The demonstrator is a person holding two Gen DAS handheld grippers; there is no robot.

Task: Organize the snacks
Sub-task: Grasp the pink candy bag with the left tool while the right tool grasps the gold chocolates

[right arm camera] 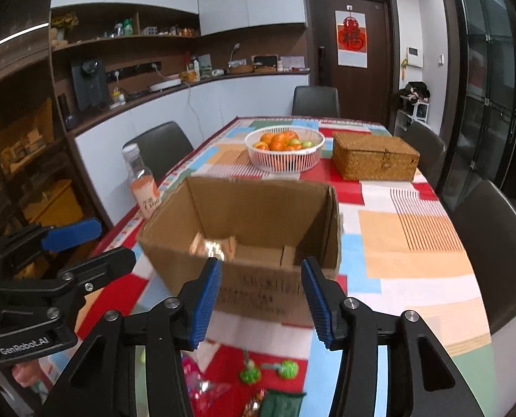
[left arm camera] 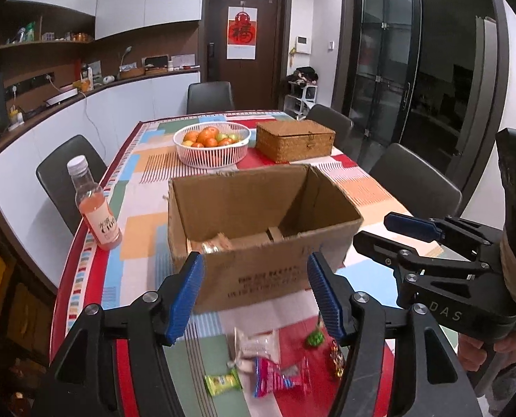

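Note:
An open cardboard box (left arm camera: pixel 258 229) (right arm camera: pixel 247 229) stands on the patterned tablecloth, with a snack packet (left arm camera: pixel 213 245) (right arm camera: pixel 213 247) on its floor. Loose snacks lie in front of it: a white packet (left arm camera: pixel 256 345), a pink packet (left arm camera: pixel 270 377), a yellow-green candy (left arm camera: pixel 223 382) and green candies (left arm camera: pixel 315 338) (right arm camera: pixel 287 368). My left gripper (left arm camera: pixel 258 299) hovers over these snacks just short of the box, open, nothing between its fingers. My right gripper (right arm camera: pixel 261 304) is beside it, also open and empty; it shows at the right in the left wrist view (left arm camera: pixel 390 236).
A pink drink bottle (left arm camera: pixel 96 205) (right arm camera: pixel 143 187) stands left of the box near the table edge. Behind the box are a white basket of fruit (left arm camera: pixel 212 144) (right arm camera: pixel 284 149) and a woven lidded box (left arm camera: pixel 294 140) (right arm camera: pixel 374 156). Dark chairs surround the table.

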